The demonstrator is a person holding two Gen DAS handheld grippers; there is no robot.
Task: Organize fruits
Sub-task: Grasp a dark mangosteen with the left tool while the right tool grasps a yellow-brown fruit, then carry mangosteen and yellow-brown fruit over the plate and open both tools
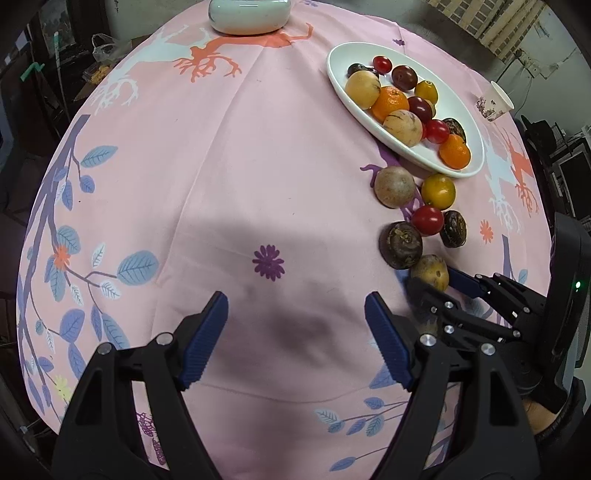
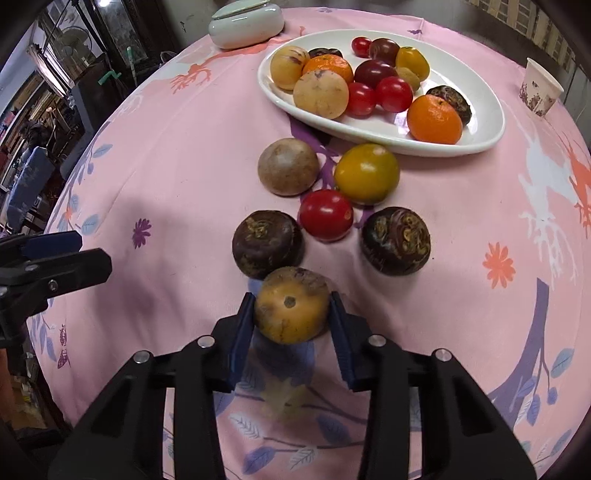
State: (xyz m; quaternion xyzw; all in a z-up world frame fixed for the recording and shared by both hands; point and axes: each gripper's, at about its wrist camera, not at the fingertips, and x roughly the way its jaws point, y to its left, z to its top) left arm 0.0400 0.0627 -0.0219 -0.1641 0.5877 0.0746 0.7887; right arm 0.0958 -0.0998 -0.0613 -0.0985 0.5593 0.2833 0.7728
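Observation:
A white oval plate (image 2: 476,142) (image 1: 476,168) at the back right holds several fruits: oranges, red tomatoes, tan and dark ones. Loose on the pink cloth in front of it lie a tan round fruit (image 2: 288,167), a yellow tomato (image 2: 366,173), a red tomato (image 2: 325,215) and two dark brown fruits (image 2: 267,248) (image 2: 396,240). My right gripper (image 2: 291,314) (image 1: 439,282) is shut on a yellow-brown fruit (image 2: 291,305) (image 1: 429,271), its blue pads against both sides. My left gripper (image 1: 295,312) stands open over bare cloth, to the left of the loose fruits.
A white lidded dish (image 2: 246,23) (image 1: 249,16) stands at the table's far edge. A paper cup (image 2: 541,88) (image 1: 495,101) stands at the back right. The cloth (image 1: 240,147) falls off the round table's edge, with dark furniture beyond on the left.

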